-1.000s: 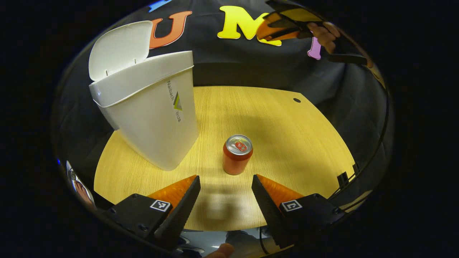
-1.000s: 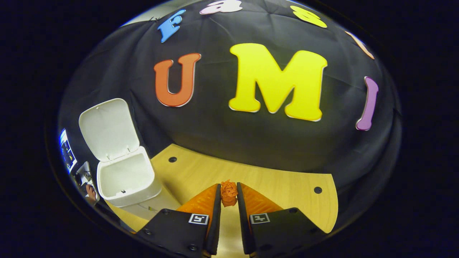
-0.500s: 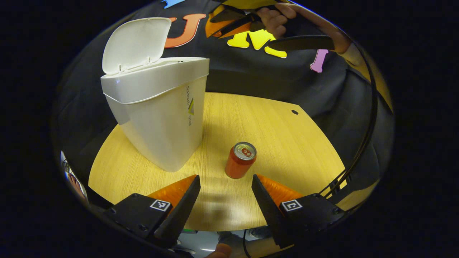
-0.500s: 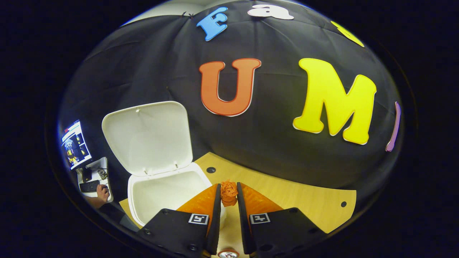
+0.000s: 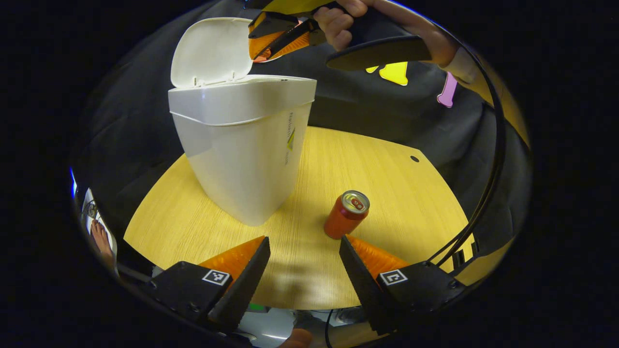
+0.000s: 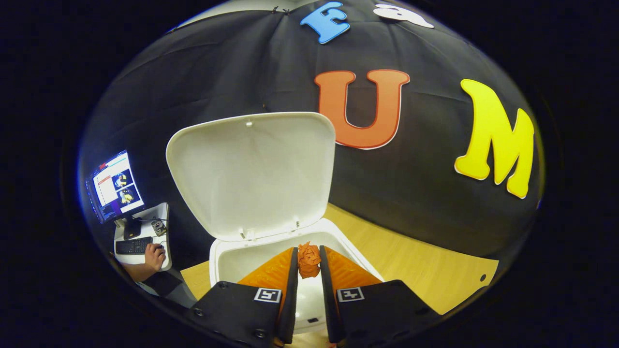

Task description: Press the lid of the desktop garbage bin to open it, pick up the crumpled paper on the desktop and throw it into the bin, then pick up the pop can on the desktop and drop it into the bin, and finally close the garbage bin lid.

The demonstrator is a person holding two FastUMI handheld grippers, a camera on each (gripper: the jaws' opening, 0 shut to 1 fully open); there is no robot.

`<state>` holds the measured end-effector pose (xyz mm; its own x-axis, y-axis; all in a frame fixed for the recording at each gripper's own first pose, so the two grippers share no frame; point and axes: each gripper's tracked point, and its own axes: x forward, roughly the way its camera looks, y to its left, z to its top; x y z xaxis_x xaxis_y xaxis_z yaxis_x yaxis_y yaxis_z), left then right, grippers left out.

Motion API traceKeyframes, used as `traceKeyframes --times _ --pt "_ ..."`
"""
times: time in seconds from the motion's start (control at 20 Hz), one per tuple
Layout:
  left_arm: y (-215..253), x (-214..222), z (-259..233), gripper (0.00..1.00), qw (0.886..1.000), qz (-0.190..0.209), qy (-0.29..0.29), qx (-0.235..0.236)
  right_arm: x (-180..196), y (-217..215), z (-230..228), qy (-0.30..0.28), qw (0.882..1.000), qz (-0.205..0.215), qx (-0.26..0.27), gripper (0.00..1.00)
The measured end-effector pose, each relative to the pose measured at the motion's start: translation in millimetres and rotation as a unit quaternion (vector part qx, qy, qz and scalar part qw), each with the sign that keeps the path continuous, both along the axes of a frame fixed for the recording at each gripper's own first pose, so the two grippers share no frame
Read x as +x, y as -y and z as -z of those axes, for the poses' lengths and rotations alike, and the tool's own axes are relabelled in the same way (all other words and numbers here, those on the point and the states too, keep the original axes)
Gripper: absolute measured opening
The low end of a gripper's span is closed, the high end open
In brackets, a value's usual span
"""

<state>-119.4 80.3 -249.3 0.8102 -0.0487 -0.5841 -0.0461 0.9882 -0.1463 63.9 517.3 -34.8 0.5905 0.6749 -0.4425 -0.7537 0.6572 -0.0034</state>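
Observation:
The white garbage bin (image 5: 244, 145) stands on the wooden table with its lid (image 5: 210, 50) tipped up and back. My right gripper (image 6: 308, 263) is shut on the orange crumpled paper (image 6: 309, 259) and hangs over the bin's open mouth (image 6: 232, 261), in front of the raised lid (image 6: 251, 171). The left gripper view shows that gripper (image 5: 271, 41), held by a hand, above the bin's rim. An orange pop can (image 5: 346, 214) stands upright to the right of the bin. My left gripper (image 5: 304, 253) is open, low near the table's front edge, just short of the can.
The round wooden table (image 5: 387, 193) has bare surface right of the can and in front of the bin. A black cable (image 5: 488, 193) curves down at the right. A desk with a monitor (image 6: 113, 186) and a person's hand sits far left outside the booth.
My right gripper carried the crumpled paper leftward until it is over the open bin. My left gripper's view swung left, so the bin and can now sit further right.

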Motion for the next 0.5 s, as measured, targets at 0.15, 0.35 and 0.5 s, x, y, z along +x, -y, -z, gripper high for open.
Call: traceKeyframes --times 0.15,0.35,0.5 --pt "-7 -4 4 1.00 1.000 -0.003 0.000 0.011 -4 -8 7 -0.004 1.000 -0.004 0.000 0.28" --pt "-6 -5 4 0.96 1.000 0.005 0.001 0.018 -8 -11 6 -0.013 1.000 -0.006 0.007 0.34" --pt "-7 -7 7 0.96 1.000 0.009 -0.001 0.025 -6 -9 -3 -0.017 1.000 -0.001 0.026 0.39"
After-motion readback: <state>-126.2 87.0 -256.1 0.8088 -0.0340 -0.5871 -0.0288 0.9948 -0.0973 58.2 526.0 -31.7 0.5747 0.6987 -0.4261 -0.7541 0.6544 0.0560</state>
